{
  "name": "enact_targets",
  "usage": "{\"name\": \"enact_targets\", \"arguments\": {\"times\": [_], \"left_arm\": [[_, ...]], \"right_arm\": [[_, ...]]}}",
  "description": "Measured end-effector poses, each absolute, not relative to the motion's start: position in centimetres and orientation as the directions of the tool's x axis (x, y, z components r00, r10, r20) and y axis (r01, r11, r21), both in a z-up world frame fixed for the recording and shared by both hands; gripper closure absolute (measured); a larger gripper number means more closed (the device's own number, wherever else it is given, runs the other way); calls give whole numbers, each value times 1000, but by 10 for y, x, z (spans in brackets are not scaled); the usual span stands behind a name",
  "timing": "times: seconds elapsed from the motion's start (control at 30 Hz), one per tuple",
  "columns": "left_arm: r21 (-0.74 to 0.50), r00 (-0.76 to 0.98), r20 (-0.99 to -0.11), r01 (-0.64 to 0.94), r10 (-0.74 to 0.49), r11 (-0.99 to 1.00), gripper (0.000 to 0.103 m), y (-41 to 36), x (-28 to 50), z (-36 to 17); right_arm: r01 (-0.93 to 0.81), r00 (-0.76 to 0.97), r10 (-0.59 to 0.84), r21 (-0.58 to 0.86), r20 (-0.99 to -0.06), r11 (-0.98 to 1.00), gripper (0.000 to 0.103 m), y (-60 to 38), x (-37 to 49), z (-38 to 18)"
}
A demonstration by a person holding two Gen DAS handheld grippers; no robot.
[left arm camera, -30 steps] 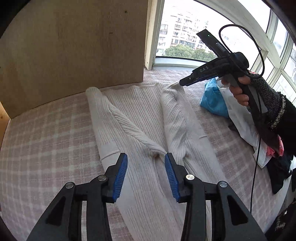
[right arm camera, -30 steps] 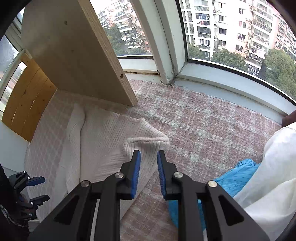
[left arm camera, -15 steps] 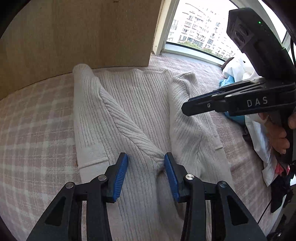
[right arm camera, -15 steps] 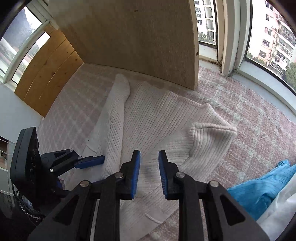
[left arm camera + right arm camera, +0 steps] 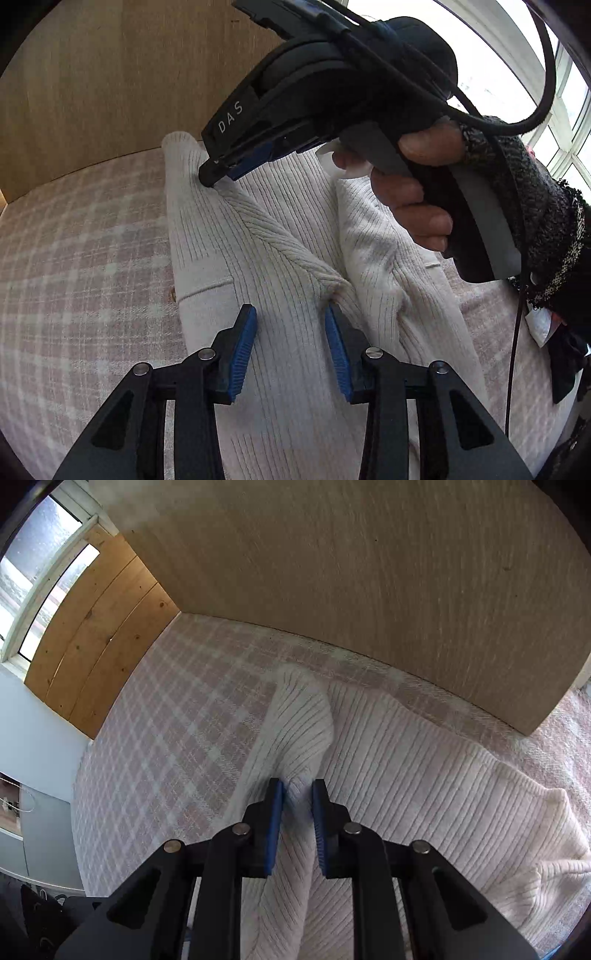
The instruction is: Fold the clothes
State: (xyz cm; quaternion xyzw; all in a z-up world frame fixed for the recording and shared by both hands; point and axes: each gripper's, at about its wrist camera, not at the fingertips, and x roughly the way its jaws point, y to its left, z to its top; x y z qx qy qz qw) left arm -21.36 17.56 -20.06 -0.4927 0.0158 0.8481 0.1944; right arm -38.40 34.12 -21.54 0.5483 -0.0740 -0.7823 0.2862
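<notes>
A cream ribbed knit sweater [image 5: 280, 236] lies flat on the pink plaid bed cover [image 5: 81, 236], both sleeves folded in over its body. My left gripper [image 5: 290, 328] is open just above the sweater, where the left sleeve's cuff ends. My right gripper [image 5: 218, 171] reaches across in the left wrist view, its tips on the far left shoulder of the sweater. In the right wrist view the right gripper [image 5: 297, 794] stands slightly apart around a raised fold of the sweater [image 5: 406, 775] at that shoulder; whether it pinches the fabric is not clear.
A wooden panel [image 5: 369, 572] stands right behind the sweater's far edge. Plank boards [image 5: 96, 638] and a window lie to the left. Other clothes [image 5: 565, 354] lie at the bed's right edge, with windows behind them.
My right gripper has swung from the right shoulder area across to the far left shoulder and come down onto the sweater. My left gripper has stayed over the sleeve cuff.
</notes>
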Motion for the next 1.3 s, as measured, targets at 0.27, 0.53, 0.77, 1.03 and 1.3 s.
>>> {"name": "enact_targets", "arguments": {"times": [0.27, 0.53, 0.77, 1.03, 1.3], "left_arm": [[-177, -458, -829, -326, 319, -929, 65, 173, -214, -204], [-196, -517, -782, -328, 349, -924, 65, 150, -245, -164], [-153, -514, -794, -348, 325, -925, 66, 139, -326, -183], [-9, -468, -845, -472, 259, -881, 44, 185, -351, -213], [-164, -503, -776, -420, 380, -892, 60, 142, -298, -144]], "right_arm": [[371, -282, -398, 283, -873, -884, 94, 344, -381, -211], [222, -490, -442, 383, -751, -897, 91, 467, -352, -135], [81, -431, -340, 339, -836, -937, 91, 536, -352, -179], [167, -404, -340, 296, -849, -940, 95, 515, -344, -191], [231, -425, -426, 360, -798, -904, 95, 524, -292, -141]]}}
